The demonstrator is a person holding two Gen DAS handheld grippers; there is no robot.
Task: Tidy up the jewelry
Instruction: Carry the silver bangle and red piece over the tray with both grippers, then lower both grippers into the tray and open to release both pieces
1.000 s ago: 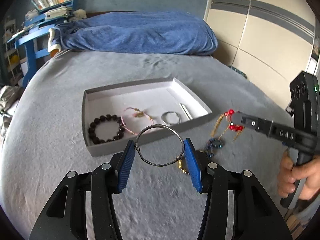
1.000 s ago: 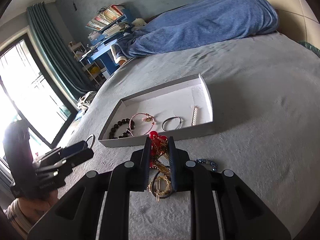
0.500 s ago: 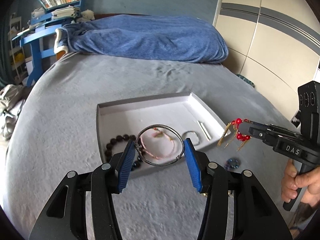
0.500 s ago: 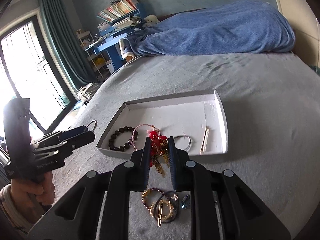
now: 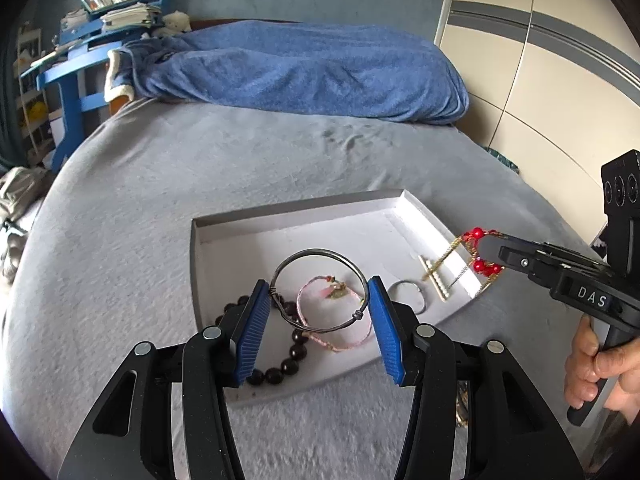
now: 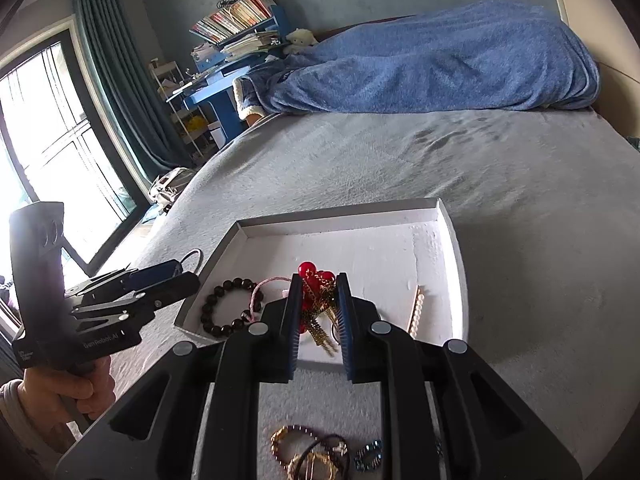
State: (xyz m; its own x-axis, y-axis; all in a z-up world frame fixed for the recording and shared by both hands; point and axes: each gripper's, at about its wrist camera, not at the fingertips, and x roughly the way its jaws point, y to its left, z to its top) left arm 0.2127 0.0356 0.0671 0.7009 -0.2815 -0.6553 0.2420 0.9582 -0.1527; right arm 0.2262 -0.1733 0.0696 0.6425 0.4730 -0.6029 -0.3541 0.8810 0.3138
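Observation:
My left gripper (image 5: 318, 312) is shut on a silver wire bangle (image 5: 316, 254) and holds it above the white tray (image 5: 288, 210). In the tray lie a black bead bracelet (image 5: 276, 372), a pink cord bracelet (image 5: 340, 342), a small silver ring (image 5: 408, 298) and a pearl bar (image 5: 434, 276). My right gripper (image 6: 318, 314) is shut on a red bead and gold chain piece (image 6: 314, 280) over the tray's (image 6: 340, 210) near edge; it also shows in the left wrist view (image 5: 480, 252). Loose jewelry (image 6: 320, 454) lies on the grey bed below it.
A blue blanket (image 5: 304, 68) is heaped at the far end of the bed. A blue shelf with books (image 6: 236, 20) stands behind it. A wardrobe (image 5: 540, 60) is at the right, a window (image 6: 48, 152) at the left.
Both grippers have moved forward over the tray, each still holding its piece. The loose pile has fallen behind below the right gripper.

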